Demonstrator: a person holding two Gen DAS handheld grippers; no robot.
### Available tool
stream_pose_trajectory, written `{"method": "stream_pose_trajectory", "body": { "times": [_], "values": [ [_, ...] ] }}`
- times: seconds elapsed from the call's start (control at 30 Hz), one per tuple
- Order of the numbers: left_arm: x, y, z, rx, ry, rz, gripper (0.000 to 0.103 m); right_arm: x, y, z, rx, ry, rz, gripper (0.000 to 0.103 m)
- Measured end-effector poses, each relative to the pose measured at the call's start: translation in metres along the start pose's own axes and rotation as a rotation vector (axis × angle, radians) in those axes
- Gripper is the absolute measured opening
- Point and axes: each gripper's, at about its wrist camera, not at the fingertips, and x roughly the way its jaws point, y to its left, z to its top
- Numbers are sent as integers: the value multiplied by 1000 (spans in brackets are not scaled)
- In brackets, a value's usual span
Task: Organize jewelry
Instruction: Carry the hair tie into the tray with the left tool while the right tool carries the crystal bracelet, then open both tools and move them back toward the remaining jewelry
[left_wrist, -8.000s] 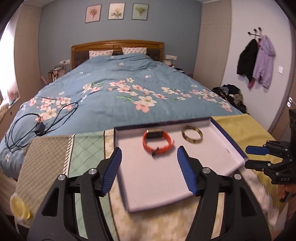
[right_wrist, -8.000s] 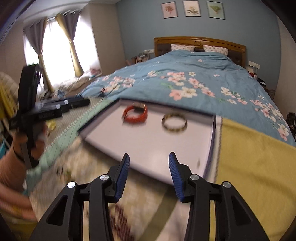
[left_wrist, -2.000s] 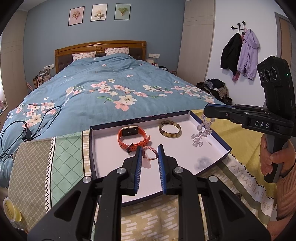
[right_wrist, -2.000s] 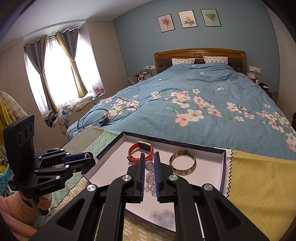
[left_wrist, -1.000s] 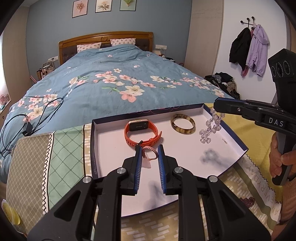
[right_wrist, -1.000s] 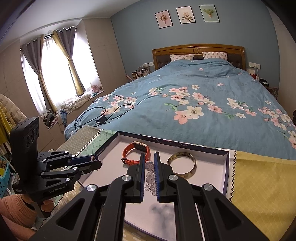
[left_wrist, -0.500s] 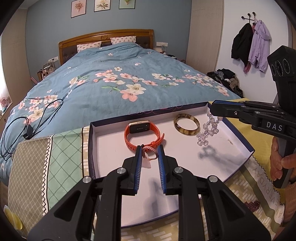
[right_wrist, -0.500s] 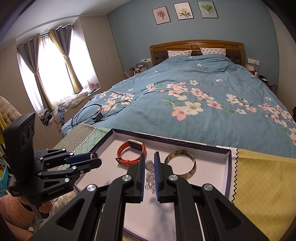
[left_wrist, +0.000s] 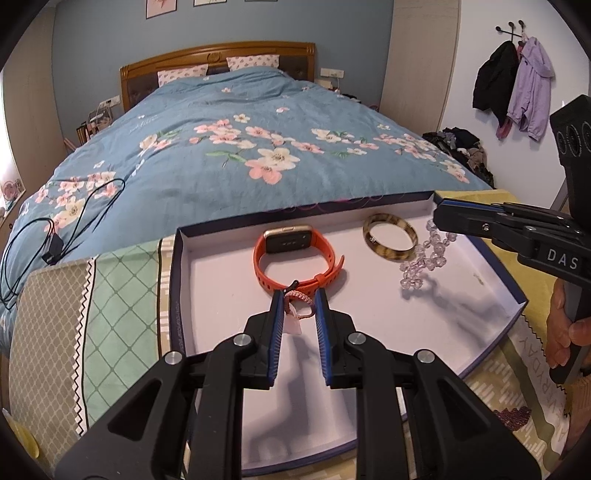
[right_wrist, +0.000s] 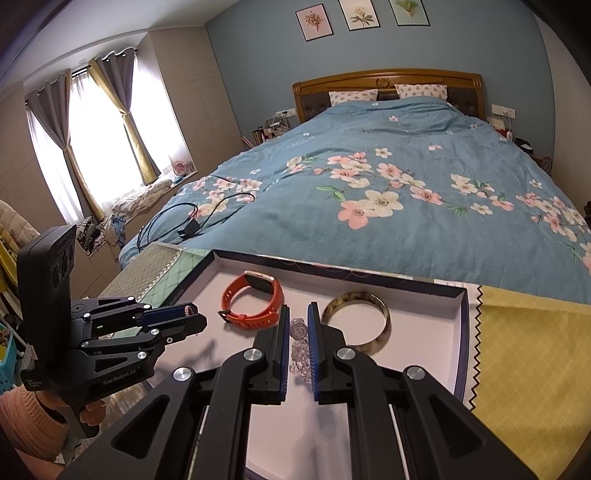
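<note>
A shallow white box tray (left_wrist: 221, 280) with dark rim lies on the cloth-covered surface at the bed's foot. In it lie an orange watch (left_wrist: 295, 258) and a tortoiseshell bangle (left_wrist: 389, 238). My left gripper (left_wrist: 298, 301) is shut on a pink braided bracelet (left_wrist: 301, 306) just above the tray floor, in front of the watch. My right gripper (right_wrist: 298, 321) is shut on a clear bead bracelet (right_wrist: 298, 347), which dangles over the tray (right_wrist: 424, 332) beside the bangle (right_wrist: 356, 323). The beads also show in the left wrist view (left_wrist: 424, 258).
The blue floral bed (left_wrist: 240, 147) lies beyond the tray, with a black cable (left_wrist: 51, 243) on its left. Green-and-beige cloth (left_wrist: 92, 314) lies left of the tray, yellow cloth (right_wrist: 528, 350) right. Coats (left_wrist: 513, 81) hang on the right wall.
Both grippers have come lower and closer over the tray, each still holding its bracelet. The bead bracelet now hangs nearer the bangle.
</note>
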Motion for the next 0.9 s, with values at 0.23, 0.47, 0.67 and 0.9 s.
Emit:
{"method": "stream_pose_trajectory", "body": {
  "times": [0.23,0.47,0.67,0.9],
  "values": [
    [19,7,-1,-24,56,-9,18,9,-10,-2,26,29,-19,8],
    [27,9,1,-25,77,-17,21,17,-16,-8,41,71,-41,11],
    [25,8,2,-25,69,-8,34,15,-21,-9,55,76,-63,13],
    [-16,6,1,-10,-43,22,53,-11,-14,-13,38,30,-70,29]
  ]
}}
